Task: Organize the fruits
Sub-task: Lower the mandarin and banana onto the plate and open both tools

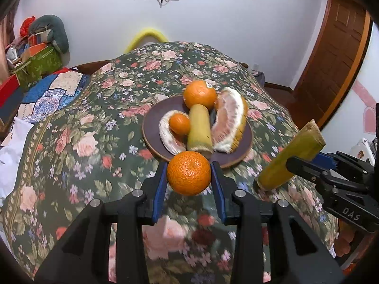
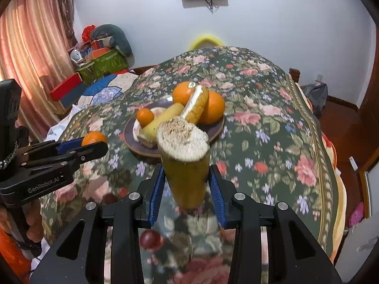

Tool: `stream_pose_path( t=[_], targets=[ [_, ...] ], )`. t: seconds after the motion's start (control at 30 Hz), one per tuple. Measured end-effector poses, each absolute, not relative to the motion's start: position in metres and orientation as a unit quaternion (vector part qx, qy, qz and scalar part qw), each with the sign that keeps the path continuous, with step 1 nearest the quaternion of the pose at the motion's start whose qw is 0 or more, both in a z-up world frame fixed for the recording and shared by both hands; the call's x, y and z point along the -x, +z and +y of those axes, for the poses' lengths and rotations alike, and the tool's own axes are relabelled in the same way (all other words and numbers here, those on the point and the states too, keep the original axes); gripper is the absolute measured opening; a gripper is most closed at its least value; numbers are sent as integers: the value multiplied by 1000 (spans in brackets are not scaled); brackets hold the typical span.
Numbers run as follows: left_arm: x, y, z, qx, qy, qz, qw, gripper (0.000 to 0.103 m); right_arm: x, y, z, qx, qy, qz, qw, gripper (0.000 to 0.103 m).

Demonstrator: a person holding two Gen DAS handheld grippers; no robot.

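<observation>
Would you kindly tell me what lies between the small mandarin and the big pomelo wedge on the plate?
In the left wrist view, a yellow-green cut stalk piece lies between the small mandarin and the pomelo wedge.

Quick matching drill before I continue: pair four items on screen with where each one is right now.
Things:
1. mandarin
2. sugarcane piece
3. stickered orange
4. pomelo wedge

Places:
A. on the plate, right side
B. in the right gripper
C. at the plate's far edge
D. in the left gripper

Pairs: 1-D, 2-B, 3-C, 4-A
</observation>
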State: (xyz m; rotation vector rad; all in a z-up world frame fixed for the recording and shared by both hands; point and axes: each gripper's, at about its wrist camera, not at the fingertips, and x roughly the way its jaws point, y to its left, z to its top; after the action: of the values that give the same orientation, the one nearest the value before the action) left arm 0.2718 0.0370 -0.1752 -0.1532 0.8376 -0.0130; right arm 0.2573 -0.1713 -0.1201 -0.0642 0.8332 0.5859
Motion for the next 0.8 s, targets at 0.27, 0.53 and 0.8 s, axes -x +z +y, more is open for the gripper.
stream_pose_path(
  t=[0.27, 0.53, 0.8],
  targets=[
    [-296, -185, 50, 72, 5, 406, 911, 36, -276, -118, -151, 37, 299, 390, 870, 34],
    [-315, -192, 62, 71, 10, 407, 910, 36, -292, -125, -134, 45, 307, 391, 866, 34],
    [-332, -204, 64, 70, 8, 416, 906, 36, -310, -137, -119, 47, 314, 406, 857, 34]
  ],
)
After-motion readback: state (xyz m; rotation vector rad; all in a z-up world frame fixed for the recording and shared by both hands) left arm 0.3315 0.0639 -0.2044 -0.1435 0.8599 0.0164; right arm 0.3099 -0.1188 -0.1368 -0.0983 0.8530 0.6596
